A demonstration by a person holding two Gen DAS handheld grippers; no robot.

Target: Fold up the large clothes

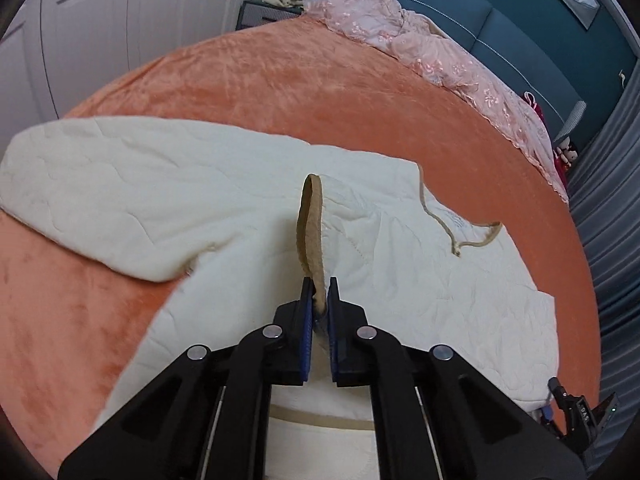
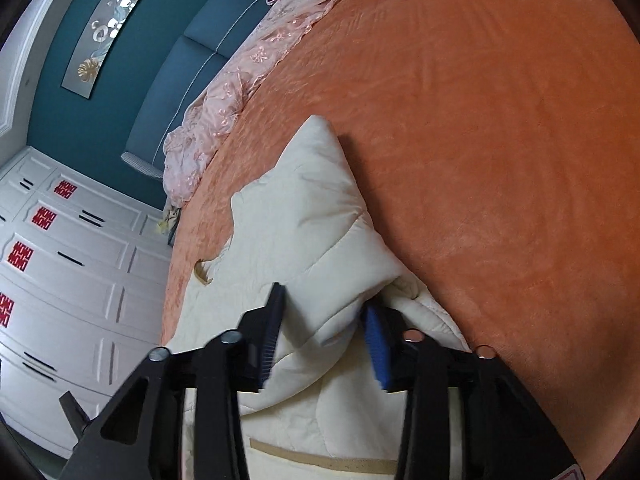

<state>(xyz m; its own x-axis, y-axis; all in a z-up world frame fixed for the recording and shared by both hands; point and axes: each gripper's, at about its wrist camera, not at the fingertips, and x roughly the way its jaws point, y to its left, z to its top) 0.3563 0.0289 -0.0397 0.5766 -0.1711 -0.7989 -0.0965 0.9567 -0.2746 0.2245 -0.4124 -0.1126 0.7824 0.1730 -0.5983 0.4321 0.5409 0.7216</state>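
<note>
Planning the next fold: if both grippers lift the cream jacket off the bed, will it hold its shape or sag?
Likely sag: the cream jacket already drapes and creases on the bed, and its sleeve bunches between the right gripper pads. The quilting looks puffy, so probably light but bulky. The left gripper pinches only a trim, so the rest may swing.

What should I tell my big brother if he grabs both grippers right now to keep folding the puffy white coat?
Left gripper: shut on the tan-lined cuff of the cream quilted coat.
Right gripper: jaws around a bunched sleeve of the same coat; pads seem to press on it.
The coat lies spread on the orange blanket; one sleeve stretches out to the left in the left wrist view. A pink lace cover lies along the far edge.
Done: both sleeves grabbed.
Left: probably fold the sleeves in, then fold the body.
</note>
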